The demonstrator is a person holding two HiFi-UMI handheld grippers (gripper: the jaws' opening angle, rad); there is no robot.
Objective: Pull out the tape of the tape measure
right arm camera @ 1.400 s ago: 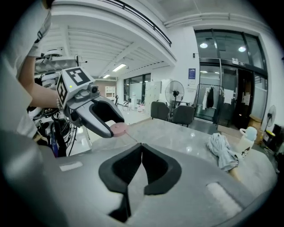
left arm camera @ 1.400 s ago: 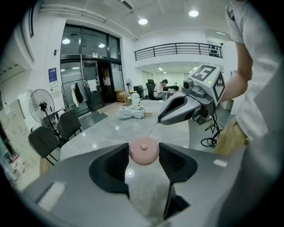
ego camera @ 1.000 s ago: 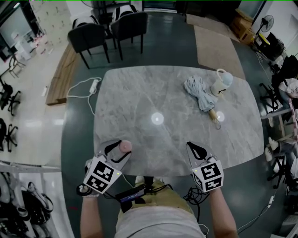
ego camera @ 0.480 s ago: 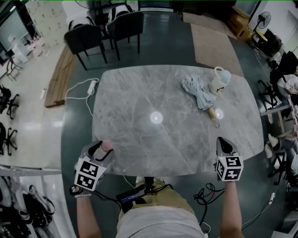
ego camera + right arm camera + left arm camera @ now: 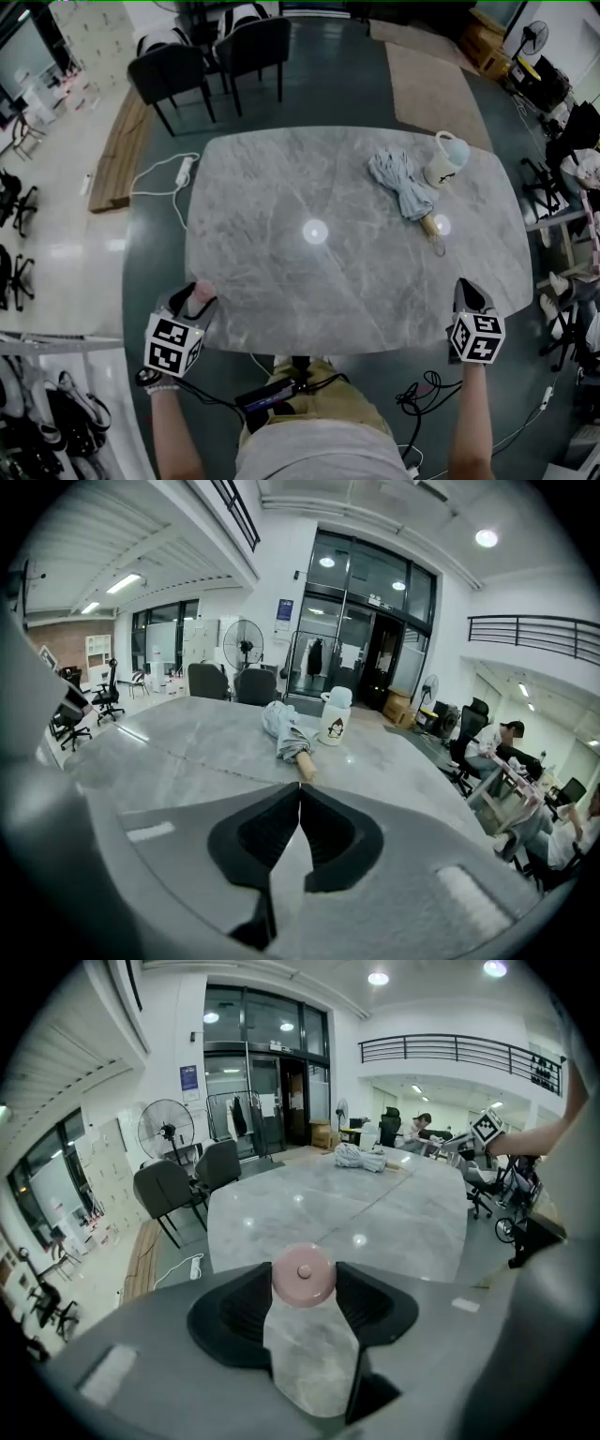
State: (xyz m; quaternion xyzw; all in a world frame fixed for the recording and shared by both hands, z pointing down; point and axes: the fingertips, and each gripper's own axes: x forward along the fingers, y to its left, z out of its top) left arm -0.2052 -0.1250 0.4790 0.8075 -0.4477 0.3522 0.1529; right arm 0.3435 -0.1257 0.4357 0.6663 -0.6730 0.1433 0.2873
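A small round pink tape measure (image 5: 303,1277) sits pinched between the fingers of my left gripper (image 5: 303,1288), its flat face with a centre button turned to the camera. In the head view that left gripper (image 5: 196,298) hangs over the near left corner of the grey marble table (image 5: 281,187), with the tape measure (image 5: 203,290) at its tips. My right gripper (image 5: 466,289) is at the table's near right edge, far from the left one. Its jaws meet at the tips (image 5: 299,787). No pulled-out tape shows between the two grippers in any view.
A folded grey umbrella (image 5: 403,186) and a white mug (image 5: 445,161) lie at the table's far right. Two dark chairs (image 5: 169,80) stand beyond the far edge. A power strip (image 5: 185,171) with its cord lies on the floor at the left.
Both grippers have swung outward, away from each other: the left with the tape measure to the near left corner, the right to the near right edge.
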